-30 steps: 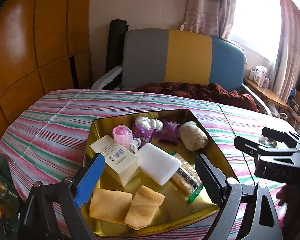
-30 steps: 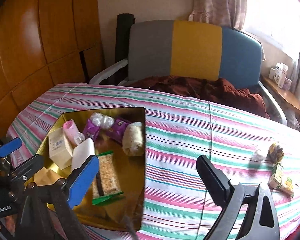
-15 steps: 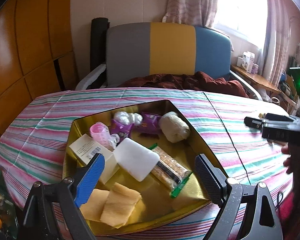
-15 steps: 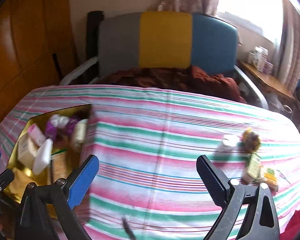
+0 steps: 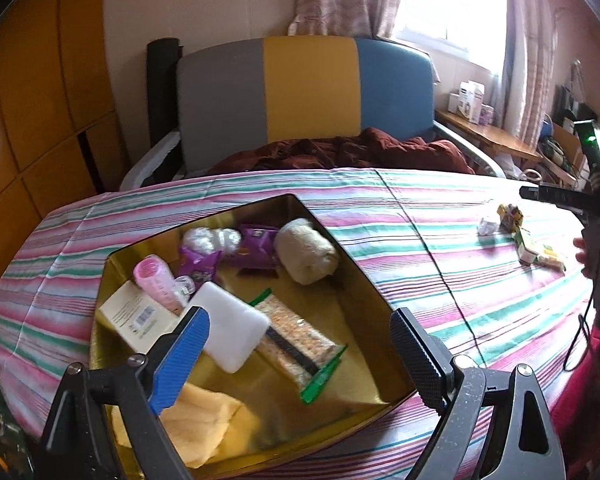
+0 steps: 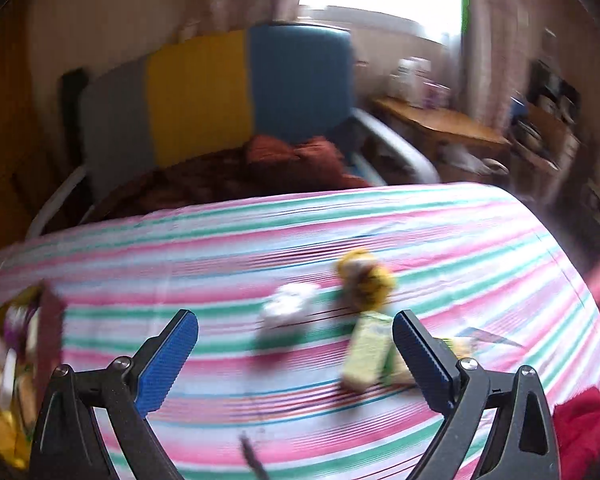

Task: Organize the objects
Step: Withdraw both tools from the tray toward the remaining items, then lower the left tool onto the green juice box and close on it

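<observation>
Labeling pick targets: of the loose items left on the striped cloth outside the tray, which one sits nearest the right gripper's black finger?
The pale green carton, lying flat beside that finger; the white wad and yellow packet lie farther off.

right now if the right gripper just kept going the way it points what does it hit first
Probably the small white crumpled thing on the striped tablecloth, or the cloth just before it. The open right gripper frames it, but the blur leaves depth unclear.

Gold tray (image 5: 364, 280) holds packets, sponges, a box; small white wad (image 6: 286, 304), yellow packets (image 6: 370, 350) lie loose on the cloth, well apart.
</observation>
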Demonstrator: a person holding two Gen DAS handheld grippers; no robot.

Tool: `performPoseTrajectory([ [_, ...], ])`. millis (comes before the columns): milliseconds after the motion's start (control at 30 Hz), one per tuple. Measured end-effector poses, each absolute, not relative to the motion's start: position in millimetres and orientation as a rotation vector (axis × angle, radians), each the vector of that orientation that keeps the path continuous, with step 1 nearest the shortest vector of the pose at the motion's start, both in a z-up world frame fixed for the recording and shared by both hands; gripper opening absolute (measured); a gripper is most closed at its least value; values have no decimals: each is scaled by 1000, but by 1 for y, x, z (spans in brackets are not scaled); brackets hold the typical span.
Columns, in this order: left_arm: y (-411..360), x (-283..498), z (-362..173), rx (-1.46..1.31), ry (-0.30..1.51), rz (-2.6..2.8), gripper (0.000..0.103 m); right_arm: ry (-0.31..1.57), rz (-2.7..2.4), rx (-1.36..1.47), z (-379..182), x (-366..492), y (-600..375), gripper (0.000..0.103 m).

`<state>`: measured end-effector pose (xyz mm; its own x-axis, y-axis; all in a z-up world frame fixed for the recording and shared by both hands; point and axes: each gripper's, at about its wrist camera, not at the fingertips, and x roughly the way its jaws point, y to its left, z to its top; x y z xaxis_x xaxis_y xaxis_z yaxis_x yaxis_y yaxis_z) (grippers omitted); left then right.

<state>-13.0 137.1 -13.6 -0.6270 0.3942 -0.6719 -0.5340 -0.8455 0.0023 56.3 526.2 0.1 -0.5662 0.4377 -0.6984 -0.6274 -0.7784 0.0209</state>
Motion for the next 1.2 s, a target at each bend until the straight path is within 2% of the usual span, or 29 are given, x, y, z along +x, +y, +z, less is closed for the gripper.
performPoseTrajectory([
  [267,183,-10,-14,-918,332,2330,92,792,2068,-702,-12,122,612,100],
  [467,228,-10,-16,-919,345,2244,92,986,1982,-591,-18,156,631,100],
  [667,279,-9,-24,-917,394,2149,92,1105,1955,-562,-25,168,640,100],
  [1200,416,1,-50,-914,500,1878,90,1237,2002,-476,-28,174,645,100],
])
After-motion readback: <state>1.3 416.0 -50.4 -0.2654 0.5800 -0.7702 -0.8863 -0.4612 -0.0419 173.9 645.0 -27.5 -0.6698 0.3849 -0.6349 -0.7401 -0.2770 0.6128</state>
